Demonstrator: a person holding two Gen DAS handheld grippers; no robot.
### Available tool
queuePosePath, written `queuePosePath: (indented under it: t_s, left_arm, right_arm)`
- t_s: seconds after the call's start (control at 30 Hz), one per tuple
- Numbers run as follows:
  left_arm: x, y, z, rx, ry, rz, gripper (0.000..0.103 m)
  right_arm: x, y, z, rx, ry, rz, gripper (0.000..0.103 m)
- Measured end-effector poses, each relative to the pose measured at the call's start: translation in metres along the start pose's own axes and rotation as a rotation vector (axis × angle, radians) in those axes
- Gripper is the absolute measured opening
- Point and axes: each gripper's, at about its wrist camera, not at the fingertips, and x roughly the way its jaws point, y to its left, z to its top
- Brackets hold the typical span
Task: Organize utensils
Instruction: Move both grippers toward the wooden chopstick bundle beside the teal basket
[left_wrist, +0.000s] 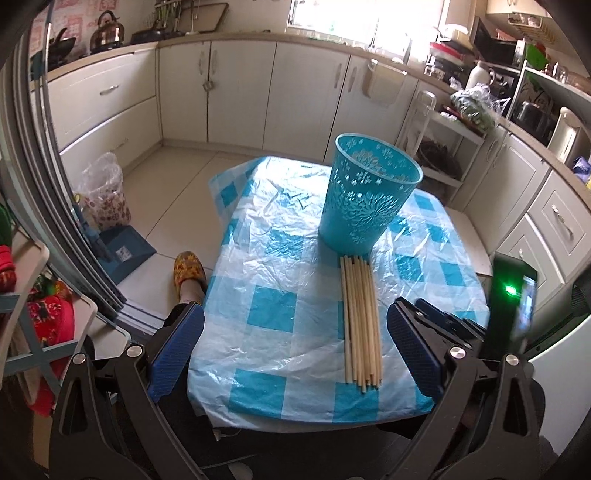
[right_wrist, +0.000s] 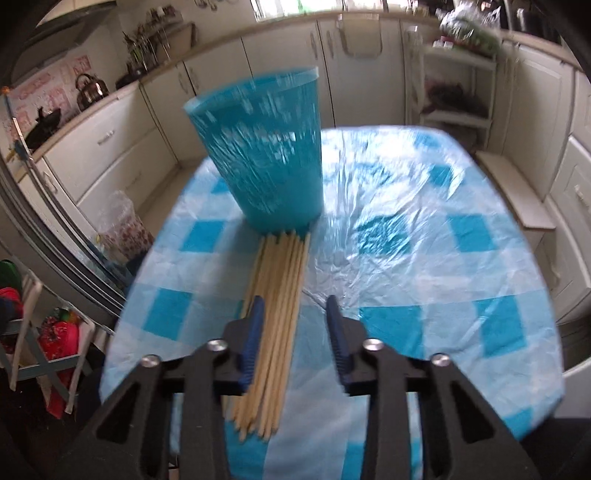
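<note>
Jaws of the right gripper (right_wrist: 295, 334) are standing apart over light, stiff chopsticks (right_wrist: 275, 321); left gripper (left_wrist: 295, 354) is spread wide, so pinching mid-bundle looks best.

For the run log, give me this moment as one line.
left gripper: open, empty | right gripper: open over chopsticks | bin: upright

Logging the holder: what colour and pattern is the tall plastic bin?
Teal plastic bin with white cut-out floral lacework, clearest in the left wrist view.
</note>
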Motion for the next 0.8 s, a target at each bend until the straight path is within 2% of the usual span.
queuePosePath:
  t_s: [0.07, 0.2, 0.6, 0.73, 0.8]
  left_arm:
    - [0.011, -0.001, 0.002, 0.000, 0.011, 0.007, 0.095]
    - [0.032, -0.003, 0.006, 0.000, 0.036, 0.017, 0.095]
    - [0.088, -0.015, 0.014, 0.047, 0.098, 0.044, 0.095]
    - [0.112, -0.023, 0.015, 0.073, 0.126, 0.053, 0.095]
    - [0.130, -0.030, 0.016, 0.099, 0.152, 0.049, 0.095]
  right_arm:
    - [0.015, -0.001, 0.003, -0.002, 0.022, 0.001, 0.024]
    - [0.036, -0.009, 0.010, -0.027, 0.061, -0.035, 0.023]
    - [0.054, -0.014, 0.020, -0.126, 0.095, -0.084, 0.022]
    - [0.056, -0.023, 0.025, -0.160, 0.123, -0.089, 0.010]
    - [0.055, -0.029, 0.027, -0.181, 0.140, -0.087, 0.009]
